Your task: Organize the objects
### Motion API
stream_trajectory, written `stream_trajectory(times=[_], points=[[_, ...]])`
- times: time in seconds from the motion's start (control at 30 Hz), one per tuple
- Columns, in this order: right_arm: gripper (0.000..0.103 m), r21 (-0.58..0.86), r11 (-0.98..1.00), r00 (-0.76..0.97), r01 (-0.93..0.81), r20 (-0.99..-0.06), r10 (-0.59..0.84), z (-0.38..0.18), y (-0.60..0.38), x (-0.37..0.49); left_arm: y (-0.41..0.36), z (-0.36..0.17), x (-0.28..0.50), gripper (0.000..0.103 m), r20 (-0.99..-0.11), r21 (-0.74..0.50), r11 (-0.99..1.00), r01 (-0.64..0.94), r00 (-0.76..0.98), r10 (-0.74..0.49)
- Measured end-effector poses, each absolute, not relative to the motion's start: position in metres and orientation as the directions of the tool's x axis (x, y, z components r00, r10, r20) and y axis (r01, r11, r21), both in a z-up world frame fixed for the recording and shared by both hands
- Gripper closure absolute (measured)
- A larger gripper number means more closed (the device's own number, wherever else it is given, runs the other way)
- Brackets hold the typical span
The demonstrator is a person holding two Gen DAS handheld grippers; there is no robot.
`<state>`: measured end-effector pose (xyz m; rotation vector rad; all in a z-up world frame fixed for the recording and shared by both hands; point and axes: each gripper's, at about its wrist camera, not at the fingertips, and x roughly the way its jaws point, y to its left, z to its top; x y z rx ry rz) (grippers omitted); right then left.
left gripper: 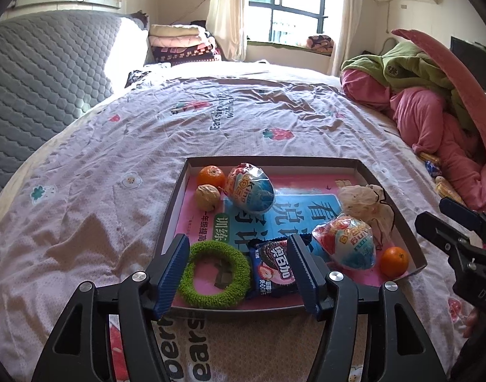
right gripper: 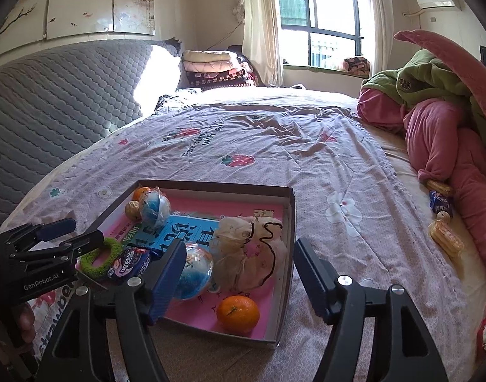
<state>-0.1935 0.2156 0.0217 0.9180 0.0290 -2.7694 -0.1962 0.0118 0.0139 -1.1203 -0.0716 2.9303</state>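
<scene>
A shallow cardboard box [left gripper: 275,160] [right gripper: 288,222] with a pink book as its floor lies on the bedsheet. In it are two oranges [left gripper: 394,261] [right gripper: 238,314], a walnut [left gripper: 207,197], two egg-shaped toy packs [left gripper: 348,243] [right gripper: 195,273], a green fuzzy ring [left gripper: 217,250] [right gripper: 115,248], a dark cookie packet [left gripper: 271,267] [right gripper: 131,262] and a mesh pouch [left gripper: 367,203] [right gripper: 249,254]. My left gripper [left gripper: 238,254] hovers open over the box's near edge, above the ring and packet, touching neither. My right gripper [right gripper: 239,251] stands open over the near right corner, holding nothing.
A heap of pink and green bedding [right gripper: 434,127] fills the bed's right side, with loose snack packets [right gripper: 445,238] beside it. A grey quilted headboard [left gripper: 36,95] rises on the left. Folded blankets [left gripper: 179,41] are stacked by the window.
</scene>
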Motion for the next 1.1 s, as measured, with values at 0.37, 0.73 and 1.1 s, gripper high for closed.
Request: stream_trajectory(times=[0.37, 0.73, 1.1], points=[[0.026, 0.064, -0.969, -0.812, 0.240, -0.534, -0.236, 0.022, 0.200, -0.155, 0.013, 0.016, -0.160, 0.028, -0.661, -0.041, -0.999, 0.020, -0.750, 0.012], [0.016, 0.073, -0.974, -0.814, 0.217, -0.536, -0.221, 0.012, 0.196, -0.128, 0.013, 0.005, -0.131, 0.028, -0.657, -0.029, -0.999, 0.038, -0.753, -0.010], [0.015, 0.067, -0.976, -0.812, 0.209, -0.544, -0.211, 0.004, 0.189, -0.108, 0.012, -0.006, -0.115, 0.028, -0.668, -0.012, -0.998, 0.060, -0.743, -0.036]])
